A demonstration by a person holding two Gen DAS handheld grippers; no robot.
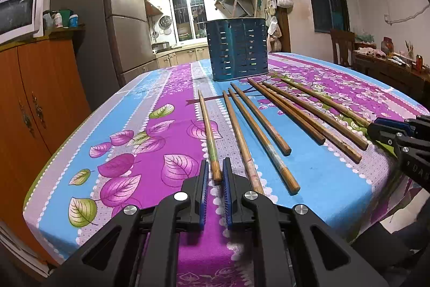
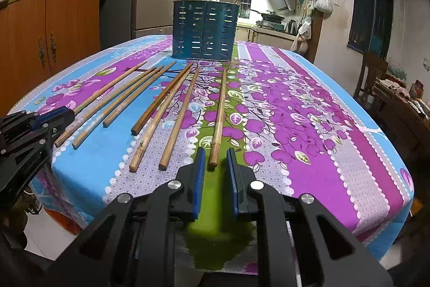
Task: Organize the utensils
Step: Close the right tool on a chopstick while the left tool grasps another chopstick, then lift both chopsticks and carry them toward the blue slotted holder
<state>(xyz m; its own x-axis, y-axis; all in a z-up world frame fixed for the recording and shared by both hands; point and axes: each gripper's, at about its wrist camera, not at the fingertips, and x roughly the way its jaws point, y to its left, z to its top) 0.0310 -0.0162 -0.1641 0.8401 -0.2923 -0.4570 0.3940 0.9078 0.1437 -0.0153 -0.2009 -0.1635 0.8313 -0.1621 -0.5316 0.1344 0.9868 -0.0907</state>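
Left claw (image 1: 215, 174): jaws narrow but parted, bracketing the near end of the leftmost chopstick (image 1: 208, 131). Whether the pads touch the stick cannot be told; it lies flat on the table (image 1: 80, 152).

Right claw (image 2: 216, 162): jaws moderately wide, holding nothing. The near end of the rightmost chopstick (image 2: 219, 114) sits just ahead of the gap, nearer the left pad.

Between the two claws lie the remaining chopsticks (image 2: 150, 109), six in number, fanned side by side with tips pointing away from the claws.

Blue slotted holder (image 2: 205, 30): upright, straight ahead of both claws, just beyond the far tips of the sticks. In the right wrist view, two stick-like ends show above its rim; whether they stand inside it or belong to the kitchen behind cannot be told.

Progress, as judged: early stage. All eight visible sticks are on the table; none is lifted. Left to do: grip, lift, and drop each into the holder.
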